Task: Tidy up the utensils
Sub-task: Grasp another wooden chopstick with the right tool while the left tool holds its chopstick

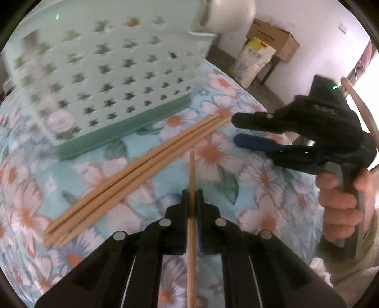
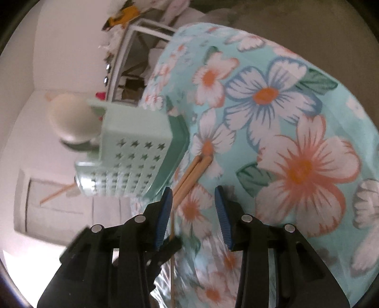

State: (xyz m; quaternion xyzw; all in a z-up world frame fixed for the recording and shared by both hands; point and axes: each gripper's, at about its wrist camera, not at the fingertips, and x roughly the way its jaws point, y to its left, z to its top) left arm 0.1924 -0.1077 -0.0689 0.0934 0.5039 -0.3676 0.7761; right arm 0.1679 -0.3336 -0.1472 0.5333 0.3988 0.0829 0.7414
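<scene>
The left gripper (image 1: 192, 196) has its fingers (image 1: 183, 203) pinched onto 1 wooden chopstick (image 1: 191, 232), which runs straight between the pads and pokes out a little past the tips, over the floral cloth (image 1: 260, 180) that covers the worktop. Taking the mint-green perforated utensil holder (image 1: 99, 78) as the landmark: it stands on the cloth, blurred in the left wrist view, with a pale round object (image 1: 232, 14) at its top rim. Just in front of the holder's darker green base lie 3 more chopsticks (image 1: 132, 180) side by side, touching one another, flat on the cloth and slanting along the base. The right gripper (image 1: 239, 131), gripped at its handle by the person's hand (image 1: 341, 201), sits to the right of the holder and just past the far ends of those 3 chopsticks; its fingers stand narrowly apart with nothing between them. In the right wrist view the blue-padded fingers (image 2: 221, 213) frame bare cloth, the lying chopsticks pass beside the left pad (image 2: 163, 213), and the holder (image 2: 132, 151) is just beyond. A thin stick (image 2: 56, 193) juts from the holder's top. Beyond the holder, cardboard boxes (image 1: 272, 38) stand against a white wall.
</scene>
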